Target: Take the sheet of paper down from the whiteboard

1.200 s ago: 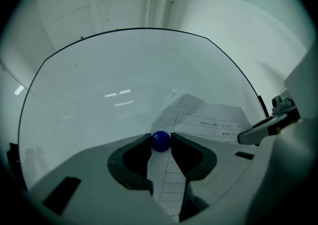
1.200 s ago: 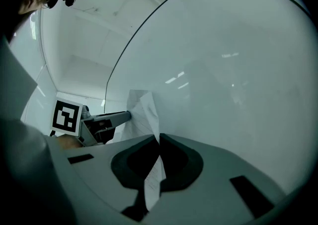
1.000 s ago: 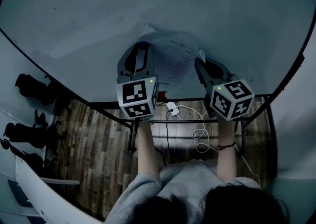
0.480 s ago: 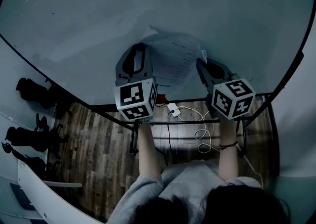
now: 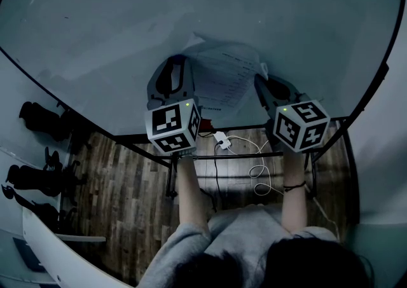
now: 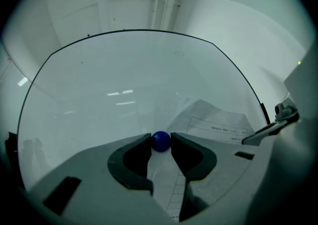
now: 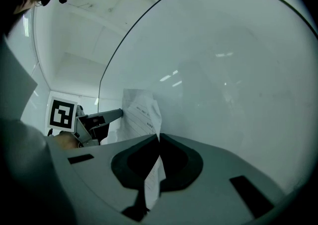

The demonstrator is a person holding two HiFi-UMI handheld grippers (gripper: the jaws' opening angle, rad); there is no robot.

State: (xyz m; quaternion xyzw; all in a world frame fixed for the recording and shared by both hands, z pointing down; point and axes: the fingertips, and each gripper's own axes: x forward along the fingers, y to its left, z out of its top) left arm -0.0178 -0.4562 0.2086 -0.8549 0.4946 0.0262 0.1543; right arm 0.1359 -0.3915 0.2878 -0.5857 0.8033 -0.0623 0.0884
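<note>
Sheet: the paper (image 5: 224, 80) lies against the whiteboard (image 5: 191, 7), crumpled and bowing off it, between my two grippers.
Left gripper: my left gripper (image 5: 170, 83) has its fingers (image 6: 133, 155) clenched on a blue magnet (image 6: 160, 141) that sits on the sheet's left side.
Right gripper: my right gripper (image 5: 268, 86) grasps the sheet's right edge. The paper passes edge-on between its fingers (image 7: 181, 159).
Key relation: the magnet is dead ahead of the left fingers, on the far side against the board. The sheet runs rightward from it to the right fingers, its long axis roughly up the board.
Nearer hand: each is already on its own target.
Next move, as I judge it: pull the magnet straight toward me with the left so the sheet comes away in the right.
Risk: a skewed pull could tear the pinned part.
</note>
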